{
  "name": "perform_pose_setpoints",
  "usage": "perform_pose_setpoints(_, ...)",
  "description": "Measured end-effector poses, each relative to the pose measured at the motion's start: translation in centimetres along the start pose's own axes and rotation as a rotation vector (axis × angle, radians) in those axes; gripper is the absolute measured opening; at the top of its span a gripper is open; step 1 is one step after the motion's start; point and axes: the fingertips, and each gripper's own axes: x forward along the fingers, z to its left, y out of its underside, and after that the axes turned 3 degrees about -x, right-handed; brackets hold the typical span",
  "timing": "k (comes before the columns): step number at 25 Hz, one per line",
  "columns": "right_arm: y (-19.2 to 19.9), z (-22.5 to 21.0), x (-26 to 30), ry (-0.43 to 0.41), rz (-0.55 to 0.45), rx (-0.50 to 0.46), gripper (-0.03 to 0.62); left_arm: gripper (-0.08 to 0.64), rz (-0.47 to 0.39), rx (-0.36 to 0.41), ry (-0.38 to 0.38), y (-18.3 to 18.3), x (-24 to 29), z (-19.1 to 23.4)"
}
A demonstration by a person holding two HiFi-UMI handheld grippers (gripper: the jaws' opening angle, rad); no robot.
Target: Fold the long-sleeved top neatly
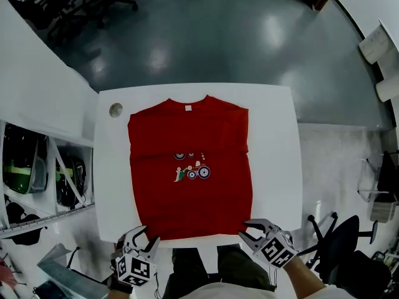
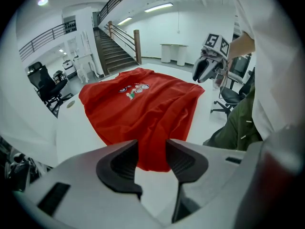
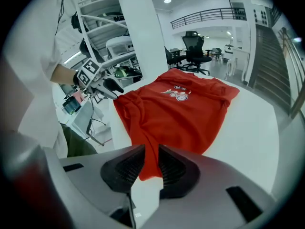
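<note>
The red long-sleeved top (image 1: 190, 167) lies flat on the white table (image 1: 274, 154), collar at the far side, with a small tractor print in the middle. No sleeve sticks out past its sides. My left gripper (image 1: 144, 237) hovers at the near left hem corner, jaws apart, the cloth corner (image 2: 152, 159) lying on the table beyond them. At the near right hem corner, my right gripper (image 1: 246, 230) has a narrow gap between its jaws, and the red corner (image 3: 151, 168) shows through it without being pinched. Each gripper shows in the other's view: the right gripper (image 2: 202, 70) and the left gripper (image 3: 112, 86).
A small round disc (image 1: 116, 109) sits at the table's far left corner. White shelving (image 1: 43, 173) with gear stands to the left, and office chairs (image 1: 340, 238) to the right. The person's green trousers (image 1: 212, 266) are against the near table edge.
</note>
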Motion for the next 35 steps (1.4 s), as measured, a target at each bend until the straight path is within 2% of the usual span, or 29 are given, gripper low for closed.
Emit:
perform_pose_setpoints(3,0.7,1.3,0.1,-0.011,0.022,-0.041,0.111,0.183,-0.006,0.014,0.017,0.1,-0.3,-0.6)
perform_pose_setpoints(6,2.1,2.6,0.8,0.001,0.074,-0.126,0.127,0.185,0.016,0.028,0.011,0.8,0.0,-1.0)
perform_pose_setpoints(9,3.9,3.0,1.8,0.065,0.145,-0.216,0.140,0.187,0.059,0.039,0.012,1.9,0.7,-1.5)
perform_pose_setpoints(12,4.7,2.2,2.4,0.144,0.176,-0.238,0.125,0.187,0.096,0.061,0.006,2.6,1.6,-1.8)
perform_pose_setpoints(17,4.5,1.0,2.2,0.193,0.154,-0.188,0.076,0.162,0.124,0.100,0.001,2.9,2.3,-1.5)
perform_pose_setpoints(19,4.3,0.6,1.7,0.203,0.130,-0.154,0.031,0.133,0.129,0.126,-0.007,3.0,2.3,-1.4)
perform_pose_setpoints(24,4.3,-0.9,0.4,0.217,0.077,-0.005,0.021,0.046,0.124,0.172,-0.014,3.0,1.9,-1.2)
perform_pose_setpoints(29,5.0,-1.9,-1.0,0.212,0.028,0.145,0.020,0.029,0.106,0.193,0.003,3.9,0.9,-1.1)
perform_pose_setpoints(35,5.2,-0.9,-2.3,0.188,0.017,0.176,0.020,0.026,0.088,0.168,0.031,4.5,-0.1,-1.5)
